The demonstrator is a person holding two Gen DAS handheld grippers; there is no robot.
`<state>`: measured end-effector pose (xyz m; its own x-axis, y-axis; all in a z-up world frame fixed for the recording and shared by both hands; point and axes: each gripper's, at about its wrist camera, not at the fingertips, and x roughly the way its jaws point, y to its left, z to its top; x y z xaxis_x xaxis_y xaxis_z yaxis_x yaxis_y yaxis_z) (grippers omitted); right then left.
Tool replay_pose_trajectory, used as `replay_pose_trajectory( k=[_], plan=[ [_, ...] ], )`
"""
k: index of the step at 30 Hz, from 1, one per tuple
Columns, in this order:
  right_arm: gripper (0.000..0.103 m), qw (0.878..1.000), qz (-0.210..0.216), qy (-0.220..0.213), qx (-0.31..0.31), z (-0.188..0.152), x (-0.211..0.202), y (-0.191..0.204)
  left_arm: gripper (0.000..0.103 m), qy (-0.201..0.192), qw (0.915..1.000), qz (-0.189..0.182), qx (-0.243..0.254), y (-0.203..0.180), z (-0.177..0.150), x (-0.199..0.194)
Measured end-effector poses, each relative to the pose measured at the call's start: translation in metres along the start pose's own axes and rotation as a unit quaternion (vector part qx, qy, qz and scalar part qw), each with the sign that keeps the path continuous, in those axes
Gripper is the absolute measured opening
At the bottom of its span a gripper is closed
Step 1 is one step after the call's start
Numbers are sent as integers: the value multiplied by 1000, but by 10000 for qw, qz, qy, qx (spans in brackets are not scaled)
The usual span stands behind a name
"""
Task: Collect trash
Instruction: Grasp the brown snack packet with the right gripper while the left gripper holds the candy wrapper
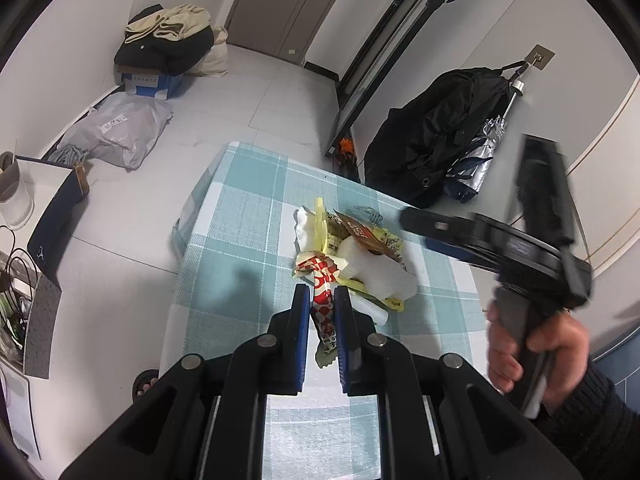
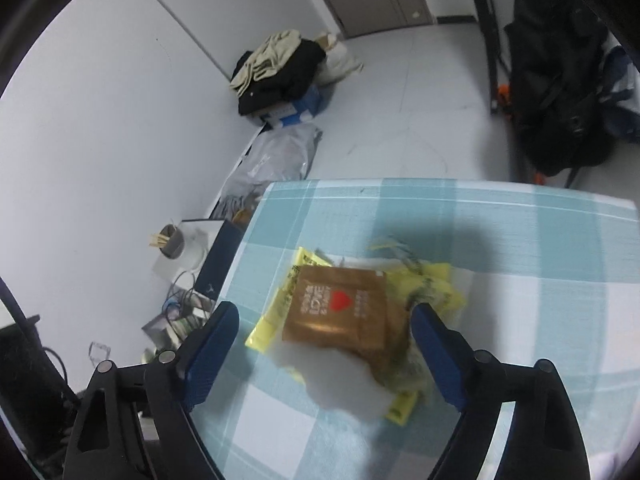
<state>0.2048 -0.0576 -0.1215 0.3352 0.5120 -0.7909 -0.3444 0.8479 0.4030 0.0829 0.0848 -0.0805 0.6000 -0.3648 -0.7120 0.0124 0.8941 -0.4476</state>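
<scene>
Main risk: my right gripper (image 2: 324,340) comes down on the trash pile (image 1: 352,256) with its jaws spread wide, nothing pinched, and the brown packet (image 2: 340,312) on top is flat and slick, so I judge the pads could skid off it or shove the stack sideways instead of catching it. Second risk: my left gripper (image 1: 322,300) is clamped on the red-and-white wrapper (image 1: 323,296), whose far end lies against the near side of the pile, so any pull could drag the loose pieces with it (thin film, it may also slip out). The two grippers are close over the pile, so a clash is possible; my right hand (image 1: 532,356) is just right of it. The pile sits around the middle of the checked tablecloth (image 1: 224,248): yellow wrappers (image 2: 436,288) under and around the brown packet, crumpled white tissue (image 2: 340,376) on the pile's near side. The right wrist view is blurred, so print details are unreadable.
</scene>
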Motion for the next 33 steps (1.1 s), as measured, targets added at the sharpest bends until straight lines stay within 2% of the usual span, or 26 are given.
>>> replay_pose_trajectory(
  k=[4, 7, 8, 9, 16, 18, 22, 24, 26, 27, 29, 33],
  plan=[
    [88, 9995, -134, 259, -130, 1, 22, 4, 8, 50, 10000, -67, -44, 5, 3, 1],
    [82, 9976, -375, 522, -255, -2, 36, 4, 8, 135, 9996, -217, -99, 6, 3, 2],
    [76, 9972, -438, 551, -272, -1, 39, 3, 8, 143, 9996, -223, -81, 6, 3, 2],
    [71, 9972, -430, 553, -270, -1, 40, 3, 8, 152, 9996, -222, -58, 6, 3, 2],
    [57, 9976, -329, 572, -232, 2, 39, 2, 8, 231, 9993, -260, -135, 9, 3, 5],
    [45, 9977, -284, 568, -245, 3, 37, 2, 8, 247, 9993, -254, -130, 8, 3, 6],
    [43, 9982, -275, 512, -139, 2, 31, -3, 8, 254, 9993, -262, -116, 6, 2, 6],
    [33, 9985, -281, 463, -108, 1, 28, -4, 8, 245, 9993, -246, -111, 5, 2, 6],
    [29, 9988, -265, 392, -99, 1, 24, -5, 8, 243, 9994, -236, -113, 6, 1, 6],
    [15, 9990, -277, 338, -114, 2, 20, -5, 8, 240, 9994, -228, -115, 6, 1, 6],
    [6, 9990, -312, 274, -133, 2, 15, -5, 8, 221, 9995, -207, -113, 5, 2, 6],
    [4, 9992, -338, 162, -143, 0, 4, -7, 8, 185, 9996, -173, -115, 4, 1, 6]
  ],
)
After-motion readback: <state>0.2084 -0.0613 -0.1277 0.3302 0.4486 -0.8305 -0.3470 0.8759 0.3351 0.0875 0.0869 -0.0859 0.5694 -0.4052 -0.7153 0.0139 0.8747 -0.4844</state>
